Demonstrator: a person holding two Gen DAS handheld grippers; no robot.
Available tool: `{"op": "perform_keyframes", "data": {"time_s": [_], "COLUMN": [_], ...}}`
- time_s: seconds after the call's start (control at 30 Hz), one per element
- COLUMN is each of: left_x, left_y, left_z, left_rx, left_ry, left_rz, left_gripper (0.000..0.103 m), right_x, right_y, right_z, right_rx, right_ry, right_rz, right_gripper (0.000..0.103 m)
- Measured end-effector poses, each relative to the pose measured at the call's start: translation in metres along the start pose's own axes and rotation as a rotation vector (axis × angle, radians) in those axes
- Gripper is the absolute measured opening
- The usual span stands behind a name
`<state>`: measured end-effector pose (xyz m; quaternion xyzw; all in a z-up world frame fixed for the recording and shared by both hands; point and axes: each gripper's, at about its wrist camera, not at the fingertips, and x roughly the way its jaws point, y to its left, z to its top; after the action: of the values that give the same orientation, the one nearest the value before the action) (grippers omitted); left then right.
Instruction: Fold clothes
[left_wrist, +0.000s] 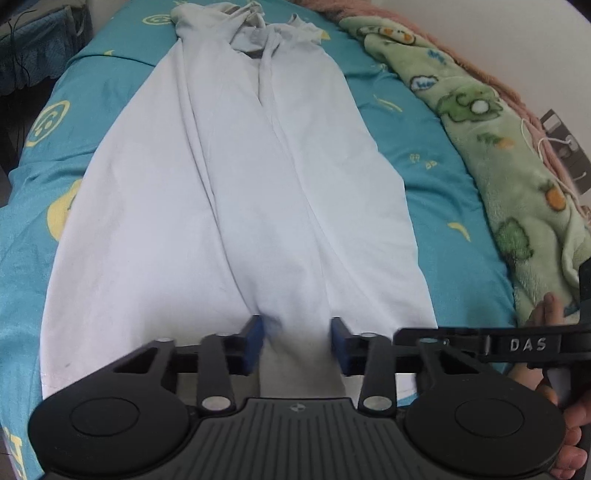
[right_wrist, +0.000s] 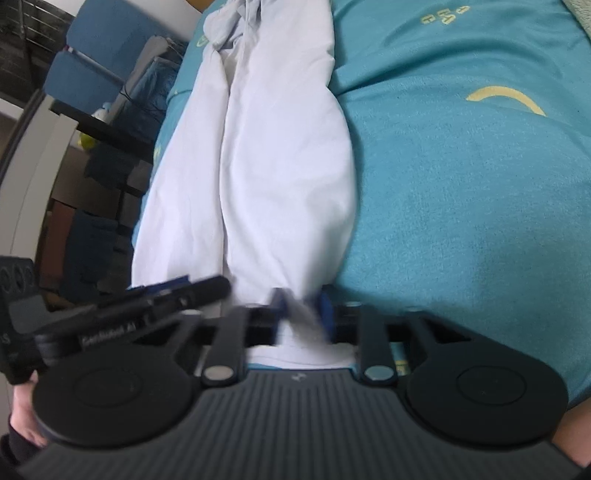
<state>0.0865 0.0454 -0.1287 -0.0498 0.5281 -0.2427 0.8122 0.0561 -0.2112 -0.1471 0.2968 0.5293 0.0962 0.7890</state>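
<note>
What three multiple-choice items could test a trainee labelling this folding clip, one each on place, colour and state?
1. Where does the white garment lie?
A on a chair
B on the teal bedspread
C on the floor

2. What colour is the fleece blanket beside it?
A green
B red
C black

3. What is the right gripper doing?
A hanging open above the bed
B shut on the garment's near edge
C holding a hanger

B: teal cloth shows around the garment.
A: pale green with cartoon prints.
B: white fabric is bunched between its blue fingers.
</note>
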Motion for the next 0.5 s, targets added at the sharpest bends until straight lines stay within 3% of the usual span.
{"op": "perform_keyframes", "data": {"time_s": [0.03, 0.13, 0.3, 0.5], "left_x": [-0.001, -0.024, -0.076, -0.118], "left_y": [0.004, 0.011, 0.034, 0.076], "left_z": [0.000, -0.003, -0.020, -0.032], "left_rx": [-0.015, -0.069, -0.247, -0.465], "left_ry": [-0.011, -0.105, -0.294, -0.394], "left_rz": [-0.006, -0.086, -0.302, -0.500], "left_gripper": [0.007, 0.004, 0.001, 0.001], "right_x": [-0.002, -0.017, -0.065, -0.125], "right_y": [0.001, 0.005, 0.008, -0.006], "right_z": [0.000, 0.000, 0.005, 0.023], "right_rx": [-0.008, -0.010, -0.028, -0.023], "right_ry": [-0.001, -0.036, -0.142, -0.262], "right_rz": [0.002, 0.022, 0.053, 0.054], "right_gripper": [0.008, 0.006, 0.005, 0.005]}}
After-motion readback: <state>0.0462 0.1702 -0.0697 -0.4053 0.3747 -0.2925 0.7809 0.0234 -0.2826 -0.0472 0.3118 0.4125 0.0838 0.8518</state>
